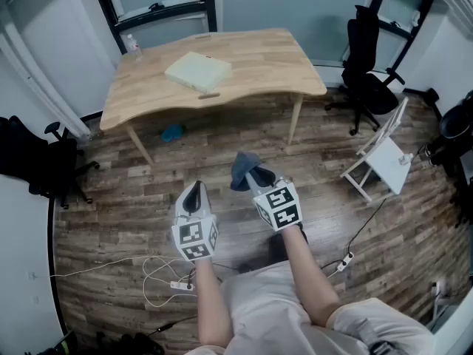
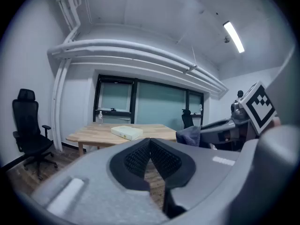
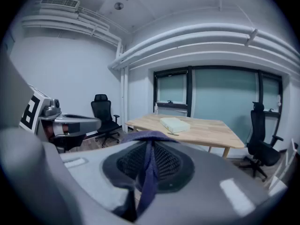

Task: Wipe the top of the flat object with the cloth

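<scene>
A pale, flat box-like object [image 1: 198,71] lies on the wooden table [image 1: 266,65], a few steps ahead of me; it also shows as the flat object [image 2: 126,132] and the flat object [image 3: 175,124] in the gripper views. My right gripper [image 1: 253,173] is shut on a blue-grey cloth [image 1: 242,170], whose fold runs between the jaws as cloth [image 3: 149,168]. My left gripper [image 1: 194,192] is shut with nothing in it, jaws meeting at a point. Both grippers hang over the wood floor, well short of the table.
Black office chairs stand at the left [image 1: 52,161] and the far right [image 1: 369,83]. A white folding chair [image 1: 384,154] stands right of the table. A clear bottle [image 1: 132,46] sits on the table's far left corner, a blue item [image 1: 172,132] lies under it. Cables and a power strip [image 1: 181,284] trail on the floor.
</scene>
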{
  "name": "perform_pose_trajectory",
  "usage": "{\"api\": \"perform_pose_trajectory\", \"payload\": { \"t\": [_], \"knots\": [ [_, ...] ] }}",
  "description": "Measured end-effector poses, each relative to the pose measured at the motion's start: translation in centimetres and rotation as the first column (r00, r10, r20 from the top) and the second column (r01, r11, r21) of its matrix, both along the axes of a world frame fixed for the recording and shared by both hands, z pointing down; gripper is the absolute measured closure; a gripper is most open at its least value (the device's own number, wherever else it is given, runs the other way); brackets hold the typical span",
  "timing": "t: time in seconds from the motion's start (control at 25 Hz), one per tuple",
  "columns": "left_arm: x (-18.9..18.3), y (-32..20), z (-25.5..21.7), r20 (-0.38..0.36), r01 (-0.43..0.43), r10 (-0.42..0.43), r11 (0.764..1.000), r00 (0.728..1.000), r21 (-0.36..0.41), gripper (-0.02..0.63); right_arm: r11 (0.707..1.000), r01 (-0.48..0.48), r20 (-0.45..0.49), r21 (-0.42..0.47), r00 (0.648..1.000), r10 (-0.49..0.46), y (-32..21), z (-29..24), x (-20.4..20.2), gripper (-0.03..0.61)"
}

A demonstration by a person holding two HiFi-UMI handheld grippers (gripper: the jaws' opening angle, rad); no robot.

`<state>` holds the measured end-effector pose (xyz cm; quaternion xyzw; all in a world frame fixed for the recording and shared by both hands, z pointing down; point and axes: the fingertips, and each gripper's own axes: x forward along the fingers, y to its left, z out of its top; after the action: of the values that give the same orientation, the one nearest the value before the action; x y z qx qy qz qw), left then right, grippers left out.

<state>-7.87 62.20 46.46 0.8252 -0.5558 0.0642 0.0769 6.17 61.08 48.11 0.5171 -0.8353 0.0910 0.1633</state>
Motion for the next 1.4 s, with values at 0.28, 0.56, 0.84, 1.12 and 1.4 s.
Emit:
{"api": "perform_pose_trajectory", "payload": {
  "t": [0.28,0.56,0.84,1.12,1.4],
  "knots": [
    [0.0,-1.2,0.0,-0.008,-0.006,0.006,1.0,1.0,-0.001,0.606,1.0,-0.005,0.003,0.005,1.0,0.005,-1.3,-0.3,-0.1,0.529],
    [0.1,-5.3,1.0,-0.025,0.025,-0.025,1.0,0.999,-0.019,0.606,0.998,0.063,-0.005,0.013,0.998,-0.063,-4.9,0.2,-0.7,0.529],
    [0.6,-11.2,-0.8,0.025,0.039,-0.04,0.999,0.999,0.012,0.606,0.983,0.179,0.088,0.031,0.98,-0.181,-11.8,-1.9,-1.6,0.529],
    [0.4,-15.6,-2.6,0.072,0.055,-0.058,0.997,0.996,0.045,0.606,0.975,0.224,0.165,0.015,0.961,-0.223,-18.6,-2.4,-1.5,0.529],
    [0.6,-19.7,-1.9,0.09,0.074,-0.074,0.997,0.993,0.007,0.606,0.985,0.17,0.199,-0.007,0.966,-0.165,-23.8,-1.5,1.8,0.529]
  ]
}}
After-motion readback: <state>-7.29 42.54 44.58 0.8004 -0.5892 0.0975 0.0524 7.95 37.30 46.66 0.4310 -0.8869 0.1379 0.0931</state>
